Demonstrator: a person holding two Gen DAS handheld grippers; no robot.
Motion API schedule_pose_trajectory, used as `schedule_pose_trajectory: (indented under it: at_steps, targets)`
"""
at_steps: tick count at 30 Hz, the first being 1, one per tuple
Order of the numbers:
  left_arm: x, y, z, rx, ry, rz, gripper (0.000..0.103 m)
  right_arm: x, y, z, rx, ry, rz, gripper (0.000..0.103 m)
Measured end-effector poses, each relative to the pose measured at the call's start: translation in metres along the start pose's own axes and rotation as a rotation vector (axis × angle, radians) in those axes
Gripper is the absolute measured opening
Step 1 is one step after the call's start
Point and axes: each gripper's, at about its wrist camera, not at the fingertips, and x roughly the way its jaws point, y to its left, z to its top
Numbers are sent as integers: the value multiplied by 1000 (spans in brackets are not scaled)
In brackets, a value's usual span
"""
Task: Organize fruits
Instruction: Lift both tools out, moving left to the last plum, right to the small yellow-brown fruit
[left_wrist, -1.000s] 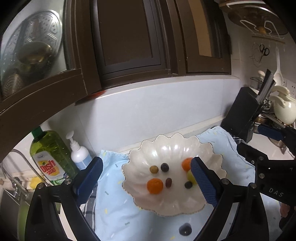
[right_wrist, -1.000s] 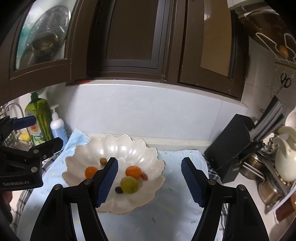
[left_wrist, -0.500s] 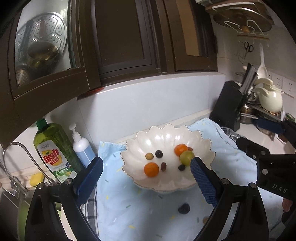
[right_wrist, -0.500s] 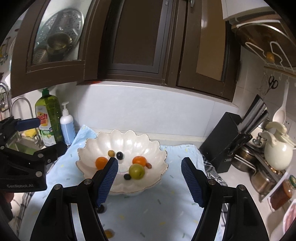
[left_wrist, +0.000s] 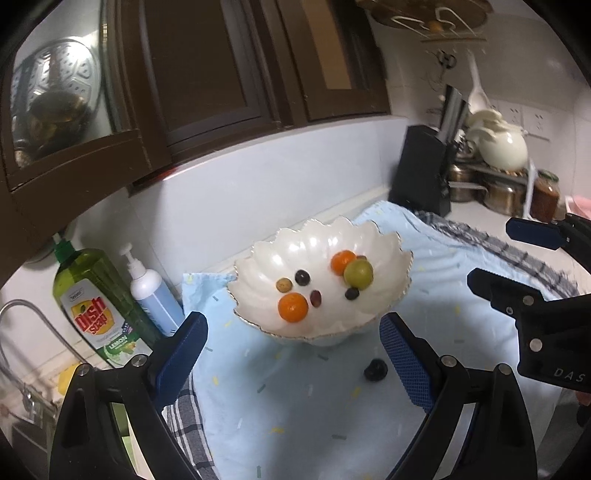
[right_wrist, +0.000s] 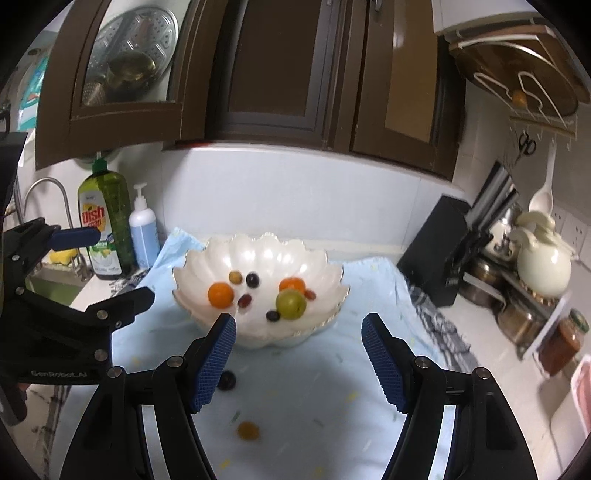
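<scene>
— While both my grippers hang over the blue cloth (right_wrist: 332, 387), what sits at far left?

— A dish soap bottle (right_wrist: 105, 225), upper left. My left gripper (left_wrist: 291, 363) is spread, clasping nothing.

— And mid-frame?

— The scalloped bowl (right_wrist: 325, 266) holds two oranges, a green fruit (right_wrist: 291, 303) and small dark ones. A dark grape (right_wrist: 226, 380) and a small orange fruit (right_wrist: 247, 430) lie on the cloth below it.

— Further right?

— My right gripper (right_wrist: 299, 363), jaws apart, empty.

One white scalloped bowl (right_wrist: 258, 251) holds two orange fruits (right_wrist: 220, 294), one green fruit (right_wrist: 291, 303) and five small dark or brownish fruits (right_wrist: 252, 279). Two more small fruits (right_wrist: 226, 380) lie on the near blue cloth (right_wrist: 332, 406).
</scene>
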Motion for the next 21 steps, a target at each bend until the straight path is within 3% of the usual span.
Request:
schedule_pose_trajectory:
  at_steps: [21]
  targets:
    - [43,-20,-43,223,25,-189,90,24,27,-53,54,163,-34,71]
